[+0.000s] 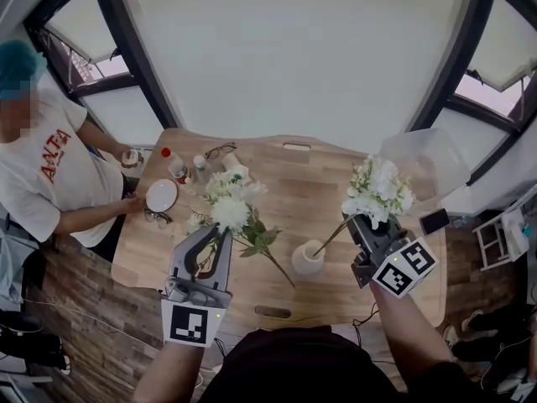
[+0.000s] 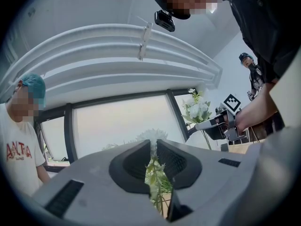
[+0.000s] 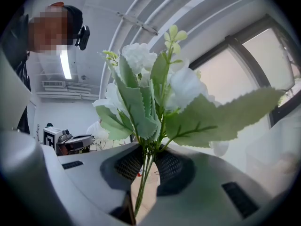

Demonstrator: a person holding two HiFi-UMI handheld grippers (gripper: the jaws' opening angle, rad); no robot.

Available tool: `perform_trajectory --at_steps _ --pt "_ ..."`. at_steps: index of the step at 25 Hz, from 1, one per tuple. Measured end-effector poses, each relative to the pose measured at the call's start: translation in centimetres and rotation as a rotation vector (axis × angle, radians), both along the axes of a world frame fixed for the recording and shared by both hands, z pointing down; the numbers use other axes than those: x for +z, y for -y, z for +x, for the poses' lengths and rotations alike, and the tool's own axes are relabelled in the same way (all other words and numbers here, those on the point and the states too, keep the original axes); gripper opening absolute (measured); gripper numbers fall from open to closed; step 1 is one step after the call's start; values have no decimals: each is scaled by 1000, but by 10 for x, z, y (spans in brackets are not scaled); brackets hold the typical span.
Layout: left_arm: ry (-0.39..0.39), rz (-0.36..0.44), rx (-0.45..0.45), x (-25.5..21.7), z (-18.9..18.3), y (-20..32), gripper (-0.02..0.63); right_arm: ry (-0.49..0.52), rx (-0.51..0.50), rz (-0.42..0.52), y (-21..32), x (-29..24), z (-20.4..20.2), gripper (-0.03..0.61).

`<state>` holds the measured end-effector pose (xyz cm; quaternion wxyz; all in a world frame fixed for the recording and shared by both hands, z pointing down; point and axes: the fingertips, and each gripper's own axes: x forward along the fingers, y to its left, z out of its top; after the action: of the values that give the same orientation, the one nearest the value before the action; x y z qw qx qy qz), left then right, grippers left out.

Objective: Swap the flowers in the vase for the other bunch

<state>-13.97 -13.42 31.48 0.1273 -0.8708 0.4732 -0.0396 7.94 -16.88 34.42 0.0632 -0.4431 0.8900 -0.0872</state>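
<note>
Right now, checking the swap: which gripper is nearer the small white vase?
Right. The right gripper is just right of the white vase; the left gripper is farther away, on its left.

Bright daylight pours through the window (image 2: 122, 126), blown white behind the flowers (image 2: 153, 136); fisheye bends edges, corners go black, shadows faint.
</note>
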Motion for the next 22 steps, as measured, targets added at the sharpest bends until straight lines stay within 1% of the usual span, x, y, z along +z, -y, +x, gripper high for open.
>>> perform_trajectory --at_steps 7,9,12,15,17,22 --pt "-23 -45 -1 16 -8 4 43 -37 -4 -28 5 20 -13 78" --pt "-18 -45 2 18 -9 5 43 -45 -7 -30 7 23 -16 78" --pt "-9 -69 4 26 -9 6 43 -64 -12 -37 7 30 -19 78" --pt "-5 -72 5 31 -7 9 43 -121 -13 -22 8 37 -22 78" --pt "-6 -67 5 32 -4 7 41 -143 -20 -21 7 42 -25 78" --pt "6 -95 19 44 4 3 41 -149 -28 -32 4 54 -27 78"
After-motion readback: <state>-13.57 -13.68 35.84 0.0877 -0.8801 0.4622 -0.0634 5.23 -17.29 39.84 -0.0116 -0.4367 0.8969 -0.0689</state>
